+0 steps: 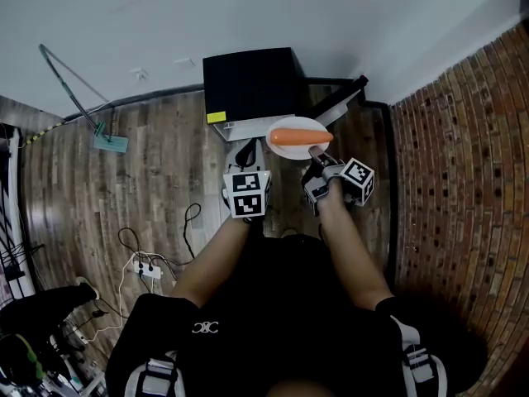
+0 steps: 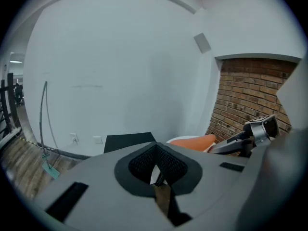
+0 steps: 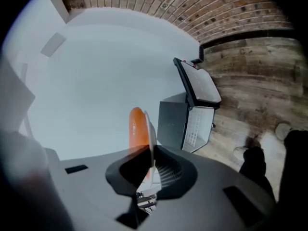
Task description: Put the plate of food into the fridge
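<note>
The right gripper [image 1: 317, 154] has its fingers clamped on the plate [image 1: 285, 150] rim. It looks stiff and slippery, so keep it level or the food [image 1: 299, 136] may roll. The left gripper [image 1: 246, 152] is closed and empty.

Head view: overhead, steeply down, fridge [image 1: 248, 85] at 12 o'clock, mid-distance | left gripper view: low, level, facing white wall [image 2: 120, 71], brick wall [image 2: 245, 95] at 3 o'clock | right gripper view: rolled sideways, plate [image 3: 150, 129] edge-on, very near | shared by all: fridge, plate.
</note>
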`<act>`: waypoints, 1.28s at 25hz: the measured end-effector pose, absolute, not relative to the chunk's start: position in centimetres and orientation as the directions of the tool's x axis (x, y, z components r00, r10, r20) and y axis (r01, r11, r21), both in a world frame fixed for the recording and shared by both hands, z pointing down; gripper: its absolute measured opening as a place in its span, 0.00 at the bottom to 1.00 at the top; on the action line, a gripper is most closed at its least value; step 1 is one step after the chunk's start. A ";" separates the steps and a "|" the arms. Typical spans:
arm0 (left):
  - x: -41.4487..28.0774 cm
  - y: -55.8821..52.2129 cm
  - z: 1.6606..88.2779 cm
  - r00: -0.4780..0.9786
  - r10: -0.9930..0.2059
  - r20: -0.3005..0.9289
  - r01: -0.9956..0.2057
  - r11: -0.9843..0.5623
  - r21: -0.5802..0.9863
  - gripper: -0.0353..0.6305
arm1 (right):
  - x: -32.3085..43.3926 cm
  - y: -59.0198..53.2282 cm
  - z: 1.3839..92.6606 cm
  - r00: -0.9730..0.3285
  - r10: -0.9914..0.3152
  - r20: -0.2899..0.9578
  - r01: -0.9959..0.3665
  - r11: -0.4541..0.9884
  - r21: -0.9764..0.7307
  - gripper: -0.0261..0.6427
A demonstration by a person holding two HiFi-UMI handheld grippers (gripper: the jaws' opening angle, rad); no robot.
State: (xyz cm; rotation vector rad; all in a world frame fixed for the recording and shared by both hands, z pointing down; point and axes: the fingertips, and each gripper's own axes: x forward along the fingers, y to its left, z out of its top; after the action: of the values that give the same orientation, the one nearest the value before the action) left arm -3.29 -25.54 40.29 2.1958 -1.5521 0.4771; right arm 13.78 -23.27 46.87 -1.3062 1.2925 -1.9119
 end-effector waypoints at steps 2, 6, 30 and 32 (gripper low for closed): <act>-3.7 -25.3 43.1 0.316 -0.803 0.505 -0.948 -0.290 0.131 0.05 | 13.2 -23.9 49.1 -0.434 -0.785 0.442 -0.118 -0.437 -0.892 0.09; -4.5 -25.0 51.1 0.290 -0.804 0.520 -0.957 -0.238 0.165 0.05 | 12.5 -24.6 56.1 -0.441 -0.768 0.464 -0.137 -0.453 -0.881 0.09; -7.2 -34.5 76.7 0.228 -0.923 0.311 -0.969 -0.184 0.165 0.05 | 5.1 -44.7 93.7 -0.412 -0.838 0.357 -0.096 -0.350 -0.932 0.09; -7.4 -34.8 76.2 0.220 -0.929 0.297 -0.966 -0.166 0.197 0.05 | 4.7 -46.5 94.8 -0.411 -0.832 0.372 -0.120 -0.355 -0.927 0.10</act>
State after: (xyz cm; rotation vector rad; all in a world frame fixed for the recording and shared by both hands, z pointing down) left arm -7.45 -34.77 76.17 2.1602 -1.7653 0.1520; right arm 4.66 -46.52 94.80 -1.2803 1.3577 -1.8193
